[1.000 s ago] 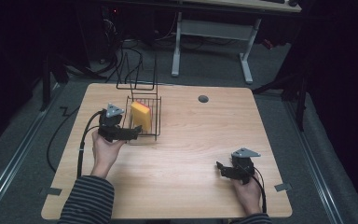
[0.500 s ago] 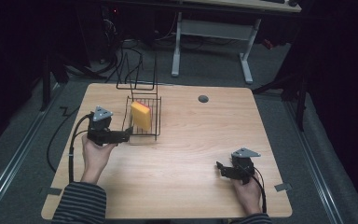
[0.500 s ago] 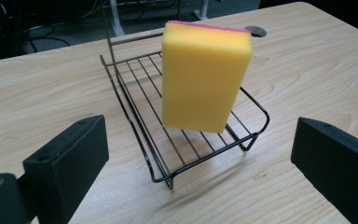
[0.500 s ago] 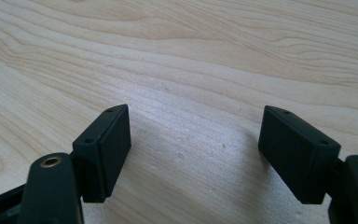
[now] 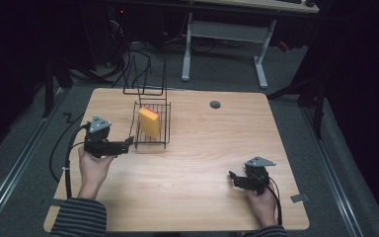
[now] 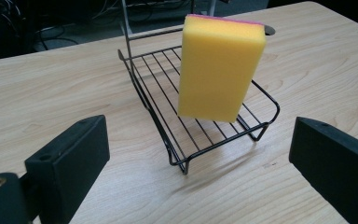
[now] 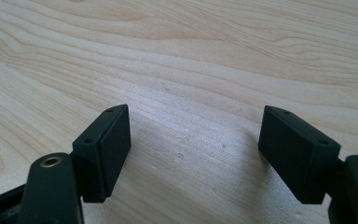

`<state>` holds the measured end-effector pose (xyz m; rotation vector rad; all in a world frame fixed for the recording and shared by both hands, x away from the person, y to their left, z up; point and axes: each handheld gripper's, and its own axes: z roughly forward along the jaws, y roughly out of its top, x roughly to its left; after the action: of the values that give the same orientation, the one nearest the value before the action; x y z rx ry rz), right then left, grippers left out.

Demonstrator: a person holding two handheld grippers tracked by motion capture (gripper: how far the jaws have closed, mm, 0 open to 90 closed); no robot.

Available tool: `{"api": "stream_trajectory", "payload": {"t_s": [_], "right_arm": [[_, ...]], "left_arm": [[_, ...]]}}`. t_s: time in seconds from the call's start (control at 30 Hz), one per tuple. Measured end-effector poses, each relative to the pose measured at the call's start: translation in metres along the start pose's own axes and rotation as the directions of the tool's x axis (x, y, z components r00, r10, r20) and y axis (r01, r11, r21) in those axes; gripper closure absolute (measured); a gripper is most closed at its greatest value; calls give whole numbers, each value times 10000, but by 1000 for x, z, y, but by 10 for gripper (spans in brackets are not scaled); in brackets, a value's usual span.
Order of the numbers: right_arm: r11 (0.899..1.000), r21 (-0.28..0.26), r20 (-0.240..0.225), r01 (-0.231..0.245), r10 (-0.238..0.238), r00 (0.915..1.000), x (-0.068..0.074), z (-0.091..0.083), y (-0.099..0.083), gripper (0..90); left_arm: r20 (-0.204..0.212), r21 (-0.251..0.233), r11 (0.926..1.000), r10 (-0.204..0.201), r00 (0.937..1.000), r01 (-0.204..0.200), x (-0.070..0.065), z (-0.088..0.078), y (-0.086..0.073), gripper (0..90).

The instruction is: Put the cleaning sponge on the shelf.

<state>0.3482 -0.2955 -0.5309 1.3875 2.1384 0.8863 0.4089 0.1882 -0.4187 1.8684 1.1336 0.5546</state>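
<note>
My left gripper (image 5: 127, 144), jaws parted and just now narrowing with nothing between them, sits just off the near-left corner of the black wire rack (image 5: 152, 129) on the pale wooden table (image 5: 192, 182). The yellow rectangular sponge (image 5: 149, 122) stands on end in the rack, long axis upright, straight ahead of that gripper. My right gripper (image 5: 233, 177) rests released, well apart.

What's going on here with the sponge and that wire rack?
A person at a wooden table holds a gripper in each hand. A yellow sponge stands on end in the black wire rack. The left gripper sits just beside the rack's near end, holding nothing; its jaws have just been closing a little with nothing between them, but stand well apart. The right gripper rests open over bare tabletop, away from the rack.
</note>
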Motion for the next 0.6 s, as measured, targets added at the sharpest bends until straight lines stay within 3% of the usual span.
{"api": "stream_trajectory", "payload": {"t_s": [0.6], "right_arm": [[10000,1,0,1,-1,10000,0,0,0,255]], "left_arm": [[-62,-103,9992,-376,9993,376,9,-16,-22,67]]}}
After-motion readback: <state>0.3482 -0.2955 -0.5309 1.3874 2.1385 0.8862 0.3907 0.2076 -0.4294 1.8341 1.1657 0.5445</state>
